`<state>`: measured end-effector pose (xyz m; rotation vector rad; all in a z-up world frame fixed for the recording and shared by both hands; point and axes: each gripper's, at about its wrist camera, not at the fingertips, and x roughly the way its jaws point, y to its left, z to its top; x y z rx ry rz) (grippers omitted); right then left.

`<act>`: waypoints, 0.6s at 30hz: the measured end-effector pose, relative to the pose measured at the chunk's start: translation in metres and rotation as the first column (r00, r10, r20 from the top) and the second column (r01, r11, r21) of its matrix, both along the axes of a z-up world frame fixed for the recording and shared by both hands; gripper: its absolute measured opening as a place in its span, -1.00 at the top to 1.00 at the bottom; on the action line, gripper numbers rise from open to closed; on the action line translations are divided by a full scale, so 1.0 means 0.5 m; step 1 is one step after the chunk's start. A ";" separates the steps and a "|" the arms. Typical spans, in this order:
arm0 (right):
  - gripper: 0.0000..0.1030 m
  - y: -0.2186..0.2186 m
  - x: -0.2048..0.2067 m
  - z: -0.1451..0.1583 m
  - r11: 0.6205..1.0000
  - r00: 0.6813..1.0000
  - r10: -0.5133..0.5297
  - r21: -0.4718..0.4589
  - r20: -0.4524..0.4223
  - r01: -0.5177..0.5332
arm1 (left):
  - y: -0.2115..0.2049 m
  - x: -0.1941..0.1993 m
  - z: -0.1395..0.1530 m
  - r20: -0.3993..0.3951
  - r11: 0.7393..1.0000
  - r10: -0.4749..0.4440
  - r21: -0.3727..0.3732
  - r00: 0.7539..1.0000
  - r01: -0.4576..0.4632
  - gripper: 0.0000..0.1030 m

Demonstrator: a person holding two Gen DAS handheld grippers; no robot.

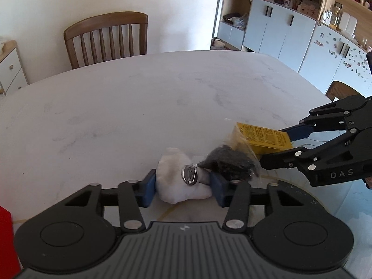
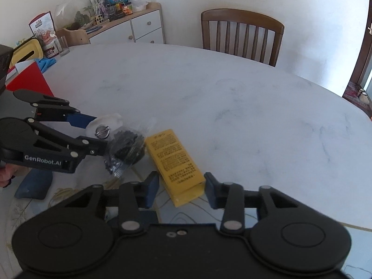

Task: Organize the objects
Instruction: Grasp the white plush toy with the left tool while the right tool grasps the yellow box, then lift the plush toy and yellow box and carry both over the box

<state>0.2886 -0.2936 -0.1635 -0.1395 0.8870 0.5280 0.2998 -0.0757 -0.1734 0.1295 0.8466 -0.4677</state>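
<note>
On the white marble table [image 1: 139, 107], a soft white cushion-like piece [image 1: 172, 190] carrying a round metal pin [image 1: 190, 174] sits between the blue pads of my left gripper [image 1: 183, 183], which touch it on both sides. Against its right side leans a clear bag of dark bits [image 1: 232, 162]. My right gripper [image 2: 181, 186] is shut on the near end of a flat yellow box [image 2: 174, 158] with printed text. From the right wrist view, the left gripper [image 2: 100, 132], the white piece [image 2: 111, 119] and the bag [image 2: 125, 148] lie to the left of the box.
A red box [image 2: 28, 79] stands at the table's left, and a blue object [image 2: 34, 186] lies on a patterned mat [image 2: 69, 193] near the front edge. A wooden chair [image 2: 241, 34] is at the far side. Behind it, a sideboard [image 2: 139, 28] holds clutter.
</note>
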 end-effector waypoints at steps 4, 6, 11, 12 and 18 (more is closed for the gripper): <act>0.38 -0.004 -0.016 0.001 1.000 1.000 -0.018 0.006 -0.007 0.018 | 0.000 -0.004 0.006 -0.003 1.000 0.000 0.005 1.000 0.000 0.23; 0.40 -0.004 -0.028 0.002 0.999 0.999 -0.042 -0.006 -0.005 0.042 | 0.003 -0.009 0.012 -0.004 1.000 0.004 0.003 1.000 -0.004 0.31; 0.43 -0.020 -0.056 0.009 0.992 0.992 -0.123 0.013 -0.022 0.123 | 0.009 -0.030 0.018 -0.013 1.000 0.018 0.004 1.000 -0.018 0.38; 0.43 -0.024 -0.062 0.012 0.990 0.990 -0.138 0.019 -0.022 0.138 | 0.010 -0.036 0.019 -0.014 1.000 0.020 0.004 1.000 -0.020 0.38; 0.46 -0.030 -0.105 0.033 0.981 0.981 -0.193 0.032 -0.014 0.194 | 0.019 -0.077 0.028 -0.041 0.999 0.043 -0.023 0.998 -0.044 0.38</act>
